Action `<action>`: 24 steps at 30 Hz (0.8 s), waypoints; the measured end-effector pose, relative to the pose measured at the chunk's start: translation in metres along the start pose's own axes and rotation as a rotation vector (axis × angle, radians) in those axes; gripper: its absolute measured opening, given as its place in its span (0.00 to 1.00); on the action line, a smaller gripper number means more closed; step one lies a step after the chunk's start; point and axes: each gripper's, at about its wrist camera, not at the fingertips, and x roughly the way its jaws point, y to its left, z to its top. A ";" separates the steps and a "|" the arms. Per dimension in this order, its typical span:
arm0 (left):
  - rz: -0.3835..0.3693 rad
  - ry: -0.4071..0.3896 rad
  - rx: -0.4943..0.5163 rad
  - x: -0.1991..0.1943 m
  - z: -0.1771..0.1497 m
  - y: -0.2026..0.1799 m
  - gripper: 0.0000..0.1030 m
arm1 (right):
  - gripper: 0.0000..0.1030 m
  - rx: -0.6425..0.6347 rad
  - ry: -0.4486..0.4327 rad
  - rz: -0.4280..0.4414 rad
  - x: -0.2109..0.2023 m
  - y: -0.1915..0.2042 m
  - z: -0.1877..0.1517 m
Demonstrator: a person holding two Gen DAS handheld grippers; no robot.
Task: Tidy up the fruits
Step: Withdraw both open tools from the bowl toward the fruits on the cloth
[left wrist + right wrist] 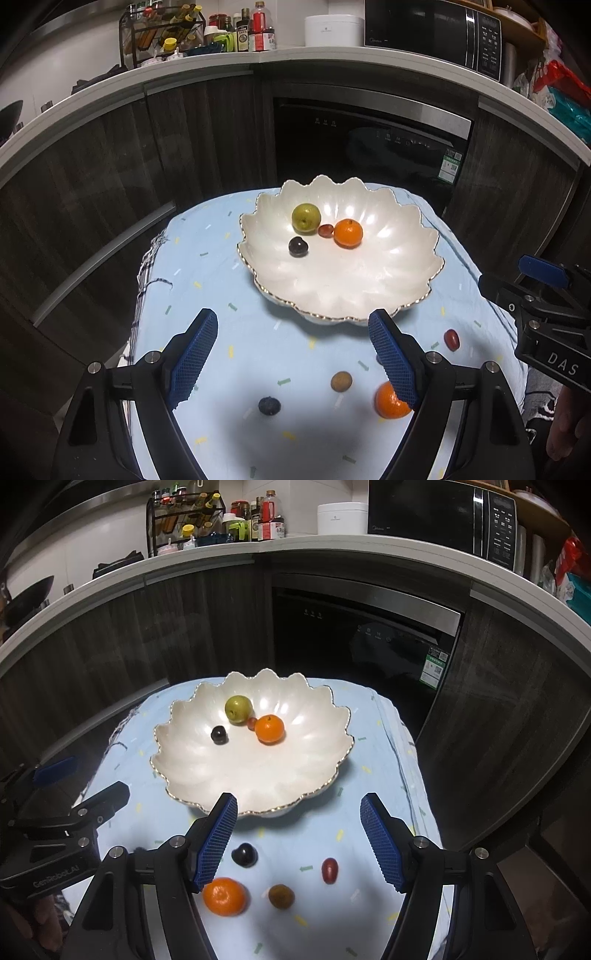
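Centre frame, white scalloped gold-rimmed bowl [369,291]: green pear [306,218], orange mandarin [348,232], two small dark fruits | lower frame, blue cloth [221,280]: four loose fruits | left gripper [293,363], right gripper [299,843]: fingers spread, empty.

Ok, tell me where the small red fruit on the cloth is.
The small red fruit lies on the blue cloth in front of the white bowl, in the right wrist view between the open right gripper fingers, right of the brown fruit.

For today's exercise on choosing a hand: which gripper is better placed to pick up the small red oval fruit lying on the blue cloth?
Probably the right gripper: the small red oval fruit lies between its open fingers, whereas it sits outside the left gripper.
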 end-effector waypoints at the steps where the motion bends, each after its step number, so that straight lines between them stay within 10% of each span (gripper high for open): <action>1: 0.001 0.002 0.002 0.000 -0.002 -0.001 0.82 | 0.68 -0.002 0.001 -0.002 0.000 0.001 -0.002; 24: -0.032 0.033 0.025 0.004 -0.041 -0.041 0.81 | 0.68 -0.040 0.015 0.004 0.004 -0.026 -0.039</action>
